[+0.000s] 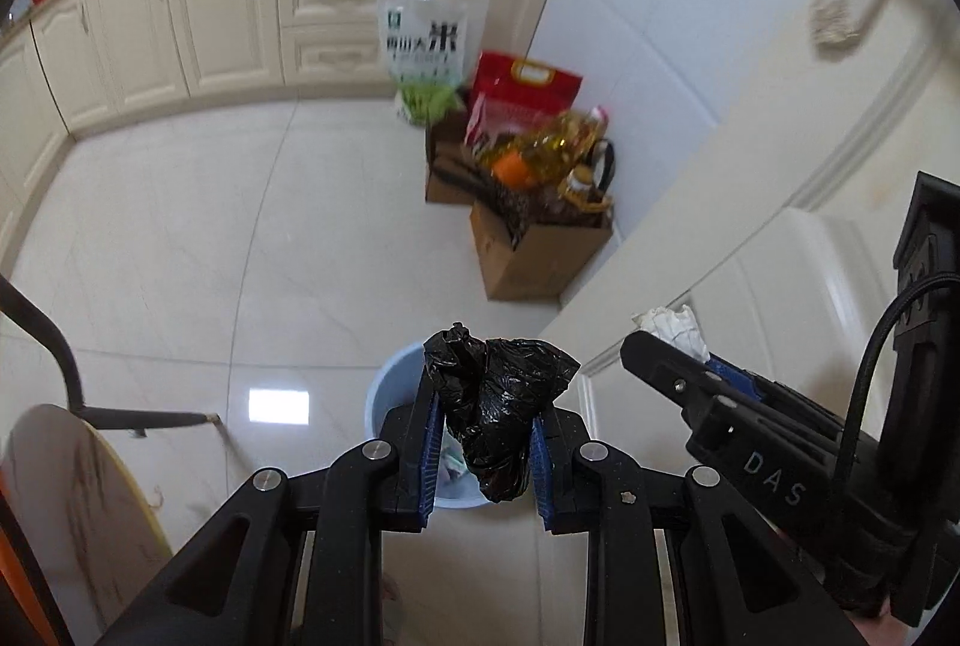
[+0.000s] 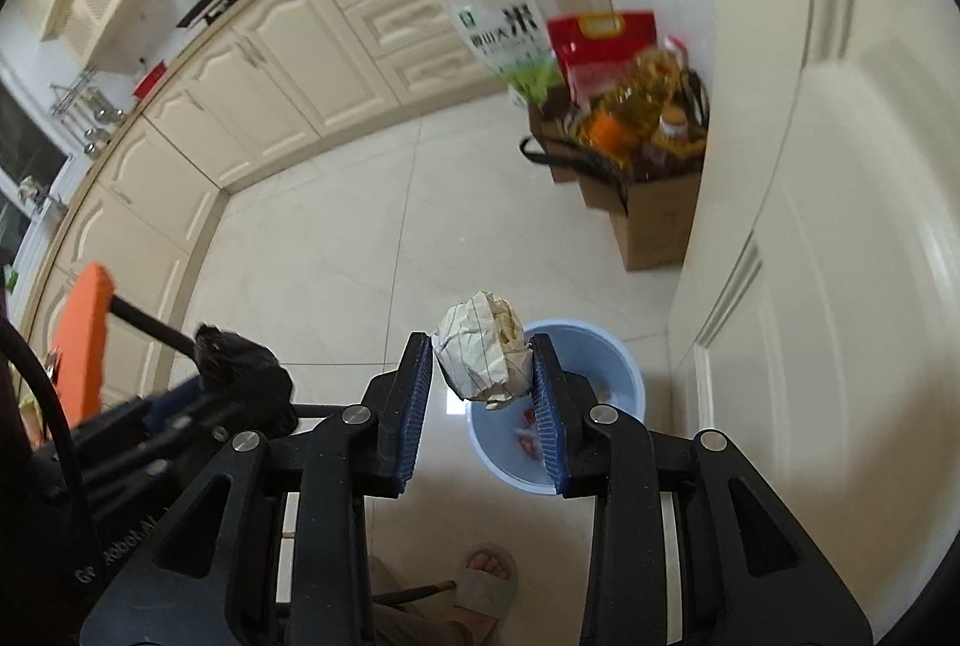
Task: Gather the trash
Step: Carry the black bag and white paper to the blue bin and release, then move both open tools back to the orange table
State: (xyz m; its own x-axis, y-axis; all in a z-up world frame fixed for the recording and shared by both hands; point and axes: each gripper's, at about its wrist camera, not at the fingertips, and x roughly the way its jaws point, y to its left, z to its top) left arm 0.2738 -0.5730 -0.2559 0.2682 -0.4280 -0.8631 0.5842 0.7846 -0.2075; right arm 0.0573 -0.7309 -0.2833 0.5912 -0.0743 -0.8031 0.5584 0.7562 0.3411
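My left gripper (image 1: 483, 442) is shut on a crumpled black plastic bag (image 1: 495, 406) and holds it above a light blue bin (image 1: 387, 388) on the floor. My right gripper (image 2: 483, 388) is shut on a crumpled ball of lined paper (image 2: 483, 355), held above and just left of the same blue bin (image 2: 591, 370), which holds some scraps. In the left wrist view the right gripper (image 1: 672, 340) shows at the right with the white paper (image 1: 675, 325) at its tip. In the right wrist view the black bag (image 2: 240, 367) shows at the left.
Cream kitchen cabinets (image 1: 210, 21) line the far wall. Cardboard boxes (image 1: 534, 250) with oil bottles and rice bags stand by the white wall. A cream door (image 2: 840, 226) is at the right. A round table edge (image 1: 72, 496) and an orange chair (image 2: 81, 340) are at the left. A sandalled foot (image 2: 486, 580) is below.
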